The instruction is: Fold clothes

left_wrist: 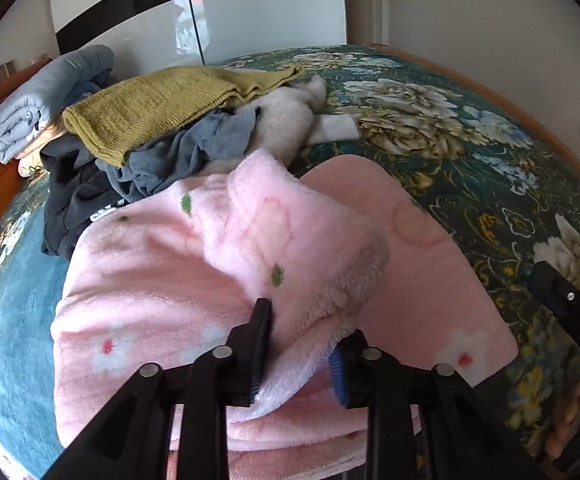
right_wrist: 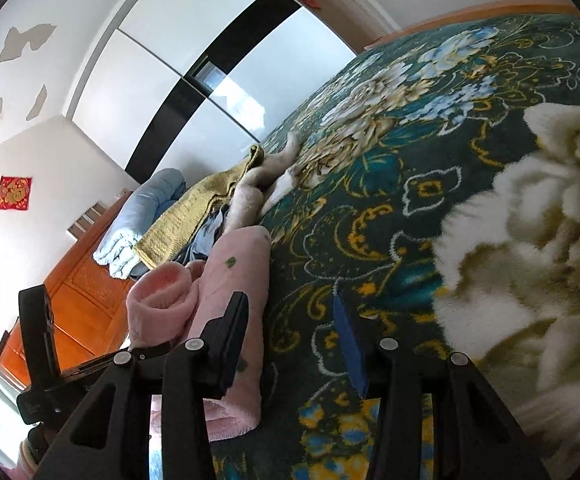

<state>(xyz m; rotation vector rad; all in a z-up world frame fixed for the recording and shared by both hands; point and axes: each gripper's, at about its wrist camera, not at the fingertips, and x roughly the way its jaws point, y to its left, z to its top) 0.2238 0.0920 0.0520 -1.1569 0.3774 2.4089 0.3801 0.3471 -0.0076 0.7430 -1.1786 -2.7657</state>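
Left wrist view: left claw [left_wrist: 304, 344] grips a bunched fold of the pink fleece garment [left_wrist: 162, 280], which spreads ahead of and below the claw on the bed [left_wrist: 470, 184]. Unfolded clothes [left_wrist: 162, 128] are heaped beyond. Fleece likely handles soft, light and limp; grasp at edges or corners.

Right wrist view: right claw [right_wrist: 294, 332] stands wide, holding nothing, over the bedspread. Only this view shows the garment's rolled end [right_wrist: 162, 304] left of the claw, and the wall hanging [right_wrist: 13, 193].
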